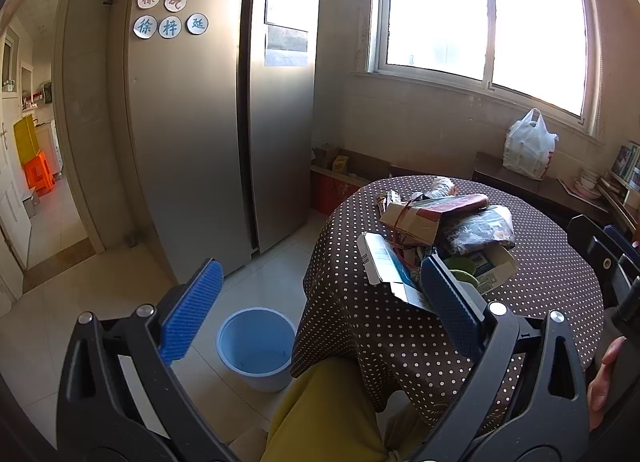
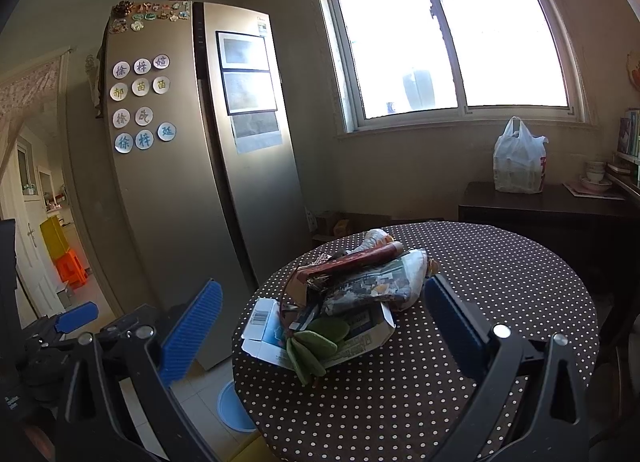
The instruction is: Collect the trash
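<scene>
Blue bucket (image 1: 256, 346), apparently empty

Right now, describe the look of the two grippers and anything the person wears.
Both the left gripper and the right gripper look alike: black plastic frames with triangular cut-outs, silver round bolts at the joints, and two flat fingers faced with ribbed blue pads. No cables or markings show. A hand appears at the edge of the left view. Mustard-yellow trousers cover the knee.
</scene>
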The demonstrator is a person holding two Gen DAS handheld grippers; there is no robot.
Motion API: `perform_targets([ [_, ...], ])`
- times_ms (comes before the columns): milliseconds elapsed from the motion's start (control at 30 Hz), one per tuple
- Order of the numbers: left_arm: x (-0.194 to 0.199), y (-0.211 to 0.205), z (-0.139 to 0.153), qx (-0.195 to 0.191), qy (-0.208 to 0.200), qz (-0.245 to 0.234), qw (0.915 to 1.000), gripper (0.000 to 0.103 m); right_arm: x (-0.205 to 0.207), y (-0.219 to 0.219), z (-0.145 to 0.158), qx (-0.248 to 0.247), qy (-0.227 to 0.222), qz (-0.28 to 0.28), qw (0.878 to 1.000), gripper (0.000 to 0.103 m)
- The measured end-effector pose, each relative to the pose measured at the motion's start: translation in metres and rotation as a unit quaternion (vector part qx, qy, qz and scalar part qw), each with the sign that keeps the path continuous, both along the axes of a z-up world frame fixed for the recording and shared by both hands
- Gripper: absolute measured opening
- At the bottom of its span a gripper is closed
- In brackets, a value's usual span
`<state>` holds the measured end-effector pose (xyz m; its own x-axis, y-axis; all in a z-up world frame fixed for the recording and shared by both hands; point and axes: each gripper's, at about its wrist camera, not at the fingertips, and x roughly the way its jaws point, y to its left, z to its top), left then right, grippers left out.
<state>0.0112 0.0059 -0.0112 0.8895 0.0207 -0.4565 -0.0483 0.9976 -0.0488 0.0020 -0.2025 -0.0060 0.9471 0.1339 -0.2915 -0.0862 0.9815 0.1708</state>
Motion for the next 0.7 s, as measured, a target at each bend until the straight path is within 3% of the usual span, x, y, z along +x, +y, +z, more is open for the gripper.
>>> perform_targets([
  [300, 0.01, 0.005, -0.008, -0.005, 0.016, 0.002, 0.9999, 0.097, 0.013, 0.003, -0.009, -0.004, 0.025, -0.006, 1.0, 0.099],
  [700, 0.041, 0.017, -0.033, -0.018, 0.066, -0.001, 0.9977, 0.097, 0.063, 0.017, -0.045, -0.005, 0.112, -0.007, 0.994, 0.099],
])
